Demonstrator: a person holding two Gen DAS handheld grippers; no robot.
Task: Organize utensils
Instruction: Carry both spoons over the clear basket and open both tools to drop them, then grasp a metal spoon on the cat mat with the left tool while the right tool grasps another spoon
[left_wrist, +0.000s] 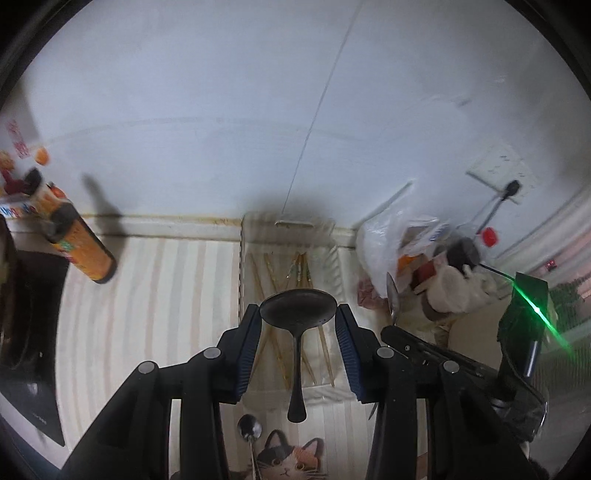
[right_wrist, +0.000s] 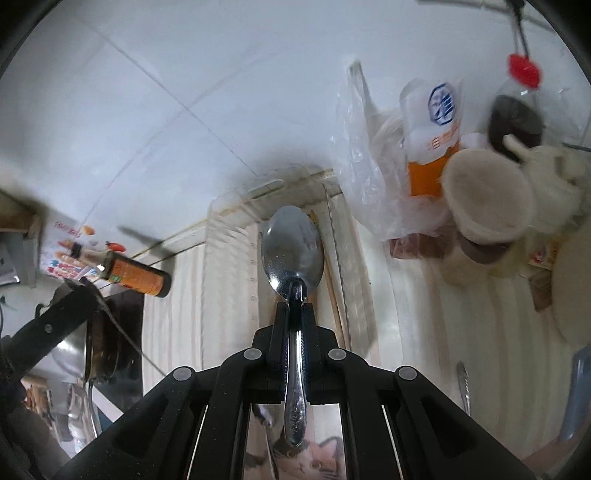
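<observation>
My left gripper (left_wrist: 298, 314) is shut on the bowl of a dark spoon (left_wrist: 297, 306). Its handle hangs back toward the camera, above a clear tray (left_wrist: 328, 236) that holds several chopsticks (left_wrist: 273, 280). My right gripper (right_wrist: 294, 306) is shut on the handle of a shiny steel spoon (right_wrist: 293, 251), bowl forward, over the same tray (right_wrist: 236, 229). In the left wrist view that steel spoon (left_wrist: 391, 295) and the right gripper show at the right. Another steel spoon (left_wrist: 249, 426) lies on the striped cloth near a cat picture (left_wrist: 288, 458).
An orange can (left_wrist: 85, 251) lies left of the tray, by a black cooktop (left_wrist: 33, 325). To the right are a plastic bag (right_wrist: 362, 166), a red-capped bottle (right_wrist: 522, 70) and a white tub (right_wrist: 487, 199). A metal utensil (right_wrist: 462, 384) lies on the cloth at the right.
</observation>
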